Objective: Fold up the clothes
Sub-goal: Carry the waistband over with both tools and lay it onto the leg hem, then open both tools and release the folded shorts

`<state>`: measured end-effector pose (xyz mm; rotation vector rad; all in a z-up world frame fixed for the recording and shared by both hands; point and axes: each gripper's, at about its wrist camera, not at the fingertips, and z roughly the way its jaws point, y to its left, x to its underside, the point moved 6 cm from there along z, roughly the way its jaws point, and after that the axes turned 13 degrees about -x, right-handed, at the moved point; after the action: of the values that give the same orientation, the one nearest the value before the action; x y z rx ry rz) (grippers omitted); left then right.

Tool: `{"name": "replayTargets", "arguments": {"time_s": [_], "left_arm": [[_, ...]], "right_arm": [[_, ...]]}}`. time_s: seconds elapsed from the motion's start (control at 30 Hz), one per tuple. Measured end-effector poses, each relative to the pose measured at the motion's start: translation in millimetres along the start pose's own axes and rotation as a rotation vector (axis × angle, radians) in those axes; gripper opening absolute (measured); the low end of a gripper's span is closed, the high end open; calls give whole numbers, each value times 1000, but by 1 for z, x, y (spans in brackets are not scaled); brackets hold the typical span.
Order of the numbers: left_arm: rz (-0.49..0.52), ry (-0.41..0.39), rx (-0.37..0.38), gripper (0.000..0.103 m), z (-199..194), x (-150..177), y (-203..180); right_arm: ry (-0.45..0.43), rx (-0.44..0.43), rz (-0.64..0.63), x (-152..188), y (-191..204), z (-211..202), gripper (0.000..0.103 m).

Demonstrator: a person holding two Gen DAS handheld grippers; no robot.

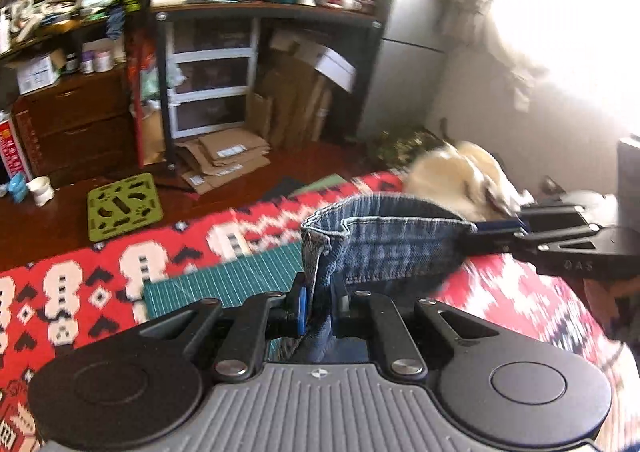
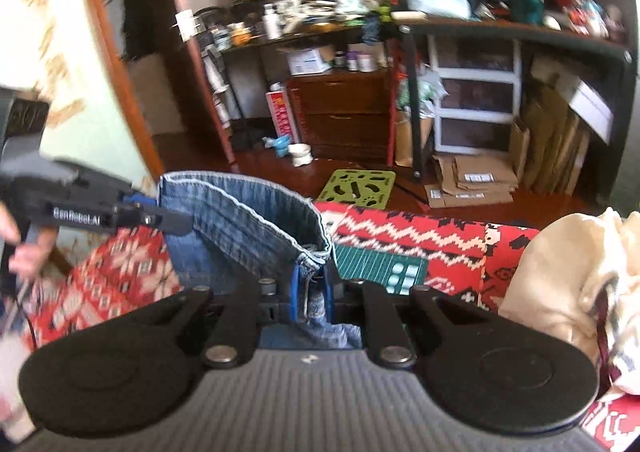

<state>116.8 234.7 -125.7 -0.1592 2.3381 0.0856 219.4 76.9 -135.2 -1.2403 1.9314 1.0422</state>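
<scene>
A piece of blue denim clothing point(image 1: 392, 244) is stretched in the air between my two grippers, its stitched hem edge on top. In the left wrist view my left gripper point(image 1: 320, 300) is shut on one end of the denim, and the right gripper point(image 1: 496, 230) pinches the other end from the right. In the right wrist view my right gripper point(image 2: 312, 292) is shut on the denim point(image 2: 240, 220), with the left gripper point(image 2: 172, 222) clamped on its far corner at the left. The rest of the garment hangs below, hidden.
Below lies a red patterned blanket point(image 1: 100, 284) with a green cutting mat point(image 1: 224, 276) on it. A cream garment pile point(image 2: 568, 276) sits at the right. A hand point(image 2: 24, 248) holds the left gripper. A green floor mat point(image 1: 124, 208), flattened cardboard point(image 2: 472, 180) and shelves stand beyond.
</scene>
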Motion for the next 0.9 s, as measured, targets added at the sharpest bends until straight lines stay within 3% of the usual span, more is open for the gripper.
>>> {"name": "replayTargets", "arguments": {"time_s": [0.13,0.3,0.47,0.57,0.7,0.9], "left_arm": [[94,-7,-10,11,-18,38,-15],[225,9,-33,11,-24,88,-37],[287,84,-24,15,-13,130,-48],[260,137,-4,18,-12,145,-44],[195,198,21,27,-17,159,-32],[82,202,-27,26,-40,172,-2]], "right_arm": [[34,1,-118,39,35,-10,13],[93,16,-169,87,55,-7,13],[211,1,-189,133,66,1,13],[262,-19,-179,153,70,0,13],[264,-21,-121,166,67,-11,14],[233,2,6,168,56,-34,19]]}}
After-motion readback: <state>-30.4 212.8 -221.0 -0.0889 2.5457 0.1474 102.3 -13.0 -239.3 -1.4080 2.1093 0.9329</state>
